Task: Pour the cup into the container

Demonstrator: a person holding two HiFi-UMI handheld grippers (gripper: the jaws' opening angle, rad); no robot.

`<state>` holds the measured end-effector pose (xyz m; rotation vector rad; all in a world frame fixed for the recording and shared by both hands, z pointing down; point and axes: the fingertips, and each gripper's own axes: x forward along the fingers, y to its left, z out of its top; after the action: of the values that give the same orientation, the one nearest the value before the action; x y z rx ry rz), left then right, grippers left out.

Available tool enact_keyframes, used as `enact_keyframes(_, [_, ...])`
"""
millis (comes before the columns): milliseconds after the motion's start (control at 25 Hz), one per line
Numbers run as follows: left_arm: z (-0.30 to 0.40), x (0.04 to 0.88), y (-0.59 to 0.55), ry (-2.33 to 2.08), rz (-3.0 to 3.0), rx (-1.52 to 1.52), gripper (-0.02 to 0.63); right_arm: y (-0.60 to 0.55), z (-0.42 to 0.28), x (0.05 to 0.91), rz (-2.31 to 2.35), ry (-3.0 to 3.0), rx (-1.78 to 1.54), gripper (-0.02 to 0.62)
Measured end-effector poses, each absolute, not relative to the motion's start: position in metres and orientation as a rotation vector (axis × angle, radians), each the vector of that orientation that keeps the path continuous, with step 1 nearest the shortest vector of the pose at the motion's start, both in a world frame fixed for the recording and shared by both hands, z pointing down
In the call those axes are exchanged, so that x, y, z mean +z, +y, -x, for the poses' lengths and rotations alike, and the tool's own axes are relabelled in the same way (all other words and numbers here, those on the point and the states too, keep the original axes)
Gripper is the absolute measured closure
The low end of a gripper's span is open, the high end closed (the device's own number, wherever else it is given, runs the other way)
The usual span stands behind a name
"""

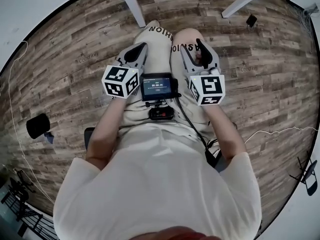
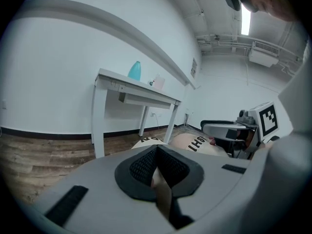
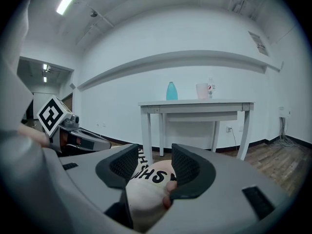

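my shirt (image 1: 160, 184) fills the bottom of the head view, nearest of all. past it a small screen (image 1: 157, 86) sits on my lap between the two marker cubes. the left claw (image 1: 139, 50) and the right claw (image 1: 195, 51) both lie on my thighs, above the plank floor (image 1: 65, 49). no cup shows here.

in the left gripper view the pads are pressed together with nothing in them. well off, a white surface (image 2: 99, 116) carries a teal vessel (image 2: 135, 71) and, near it, a pale cup (image 2: 159, 83).

in the right gripper view the jaws stand spread and hold nothing. only my knee (image 3: 141, 199) shows beyond the gap. cup and vessel stand upright on the surface far ahead, a little apart.

the pour has not begun, i judge. the cup looks thin-walled and translucent, likely light plastic that gives under pressure. i would take it gently around the middle of its wall and keep it level. what it holds i cannot tell.
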<state>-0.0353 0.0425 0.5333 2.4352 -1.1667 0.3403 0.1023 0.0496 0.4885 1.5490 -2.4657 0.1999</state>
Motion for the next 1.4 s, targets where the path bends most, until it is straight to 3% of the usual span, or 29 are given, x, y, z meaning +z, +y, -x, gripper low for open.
enact_keyframes(720, [0.039, 0.531, 0.037, -1.148, -2.388, 0.294, 0.594, 0.048, -0.106, 0.489, -1.559, -2.466, 0.193, 0.383])
enact_keyframes(1120, [0.052, 0.531, 0.029, -1.059, -2.222, 0.064, 0.595, 0.045, -0.106, 0.490, -1.563, -2.466, 0.201, 0.383])
enact_keyframes(1400, [0.047, 0.531, 0.030, -1.067, -2.260, 0.114, 0.595, 0.046, -0.105, 0.491, -1.561, -2.471, 0.208, 0.383])
